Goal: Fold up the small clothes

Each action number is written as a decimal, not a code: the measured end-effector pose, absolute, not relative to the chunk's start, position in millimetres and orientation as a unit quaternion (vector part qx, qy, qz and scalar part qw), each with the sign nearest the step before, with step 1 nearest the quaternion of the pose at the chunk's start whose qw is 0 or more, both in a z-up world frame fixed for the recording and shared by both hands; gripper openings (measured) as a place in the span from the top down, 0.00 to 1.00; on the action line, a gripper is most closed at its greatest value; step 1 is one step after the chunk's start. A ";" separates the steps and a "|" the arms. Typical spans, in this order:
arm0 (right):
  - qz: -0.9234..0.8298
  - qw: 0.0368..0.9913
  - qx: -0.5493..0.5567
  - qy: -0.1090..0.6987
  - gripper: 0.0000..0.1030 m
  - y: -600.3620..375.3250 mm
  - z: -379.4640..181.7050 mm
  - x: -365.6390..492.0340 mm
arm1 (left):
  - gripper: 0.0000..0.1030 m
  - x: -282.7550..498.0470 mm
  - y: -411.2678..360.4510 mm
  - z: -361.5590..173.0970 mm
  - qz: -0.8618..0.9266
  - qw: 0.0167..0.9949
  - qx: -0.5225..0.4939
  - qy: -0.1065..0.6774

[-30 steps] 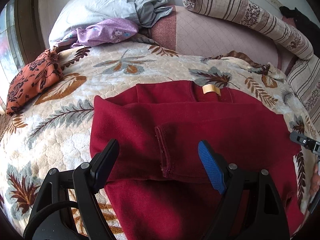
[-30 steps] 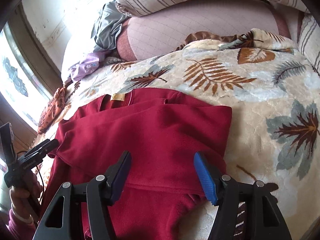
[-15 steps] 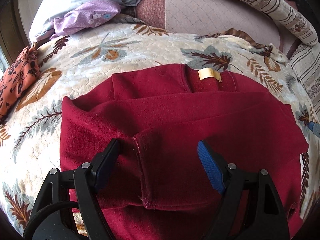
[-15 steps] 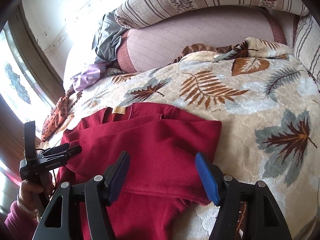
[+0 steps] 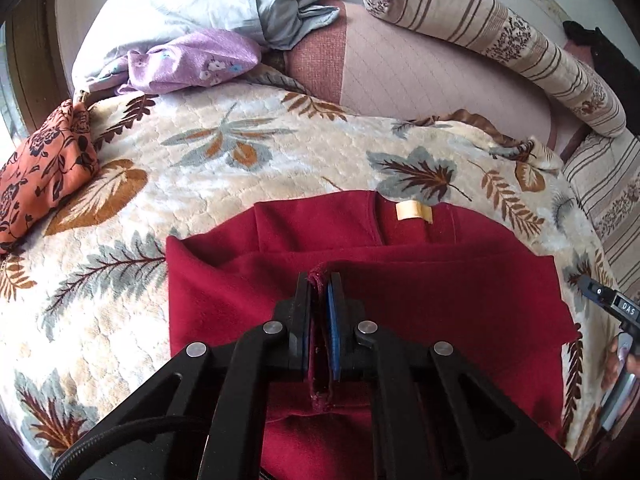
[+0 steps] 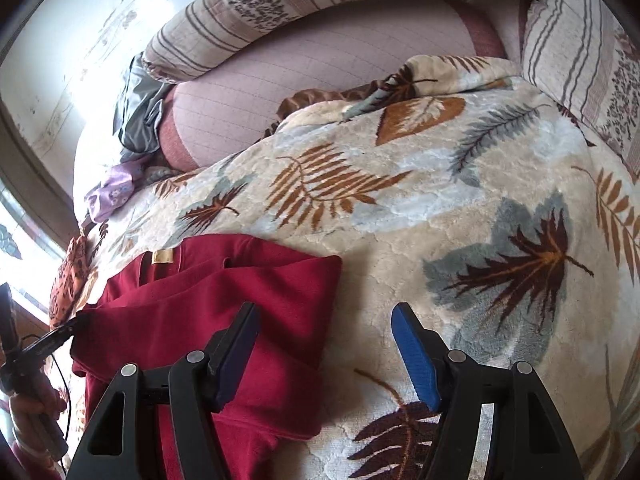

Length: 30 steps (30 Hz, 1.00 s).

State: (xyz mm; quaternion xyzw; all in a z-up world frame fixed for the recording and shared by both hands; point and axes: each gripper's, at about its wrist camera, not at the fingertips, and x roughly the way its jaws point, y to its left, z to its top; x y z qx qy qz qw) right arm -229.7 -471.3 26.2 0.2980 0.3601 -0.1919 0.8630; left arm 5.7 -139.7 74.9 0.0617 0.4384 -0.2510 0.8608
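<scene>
Left hand-held gripper (image 5: 320, 292) just closed, pinching cuff hem (image 5: 318, 274) of red top (image 5: 440, 300); right hand-held gripper (image 6: 324, 344) spread, empty. Advised: carry sleeve flat across, avoid dragging.

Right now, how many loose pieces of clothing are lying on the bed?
4: the red top in front, pinched by the left claw; an orange flowered one at the left edge; a purple one and a grey one by the pillows. Others may be hidden.

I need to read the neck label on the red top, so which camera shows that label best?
The left wrist view: the tan label faces the camera, flat and unobstructed inside the red top's neckline. In the right wrist view it appears small, skewed, toward the left side.
</scene>
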 end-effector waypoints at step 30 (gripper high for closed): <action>-0.184 0.863 0.196 0.427 0.81 -472.6 -4.2 -151.6 | 0.93 -2.6 -135.6 30.6 -0.204 0.849 0.085 0.481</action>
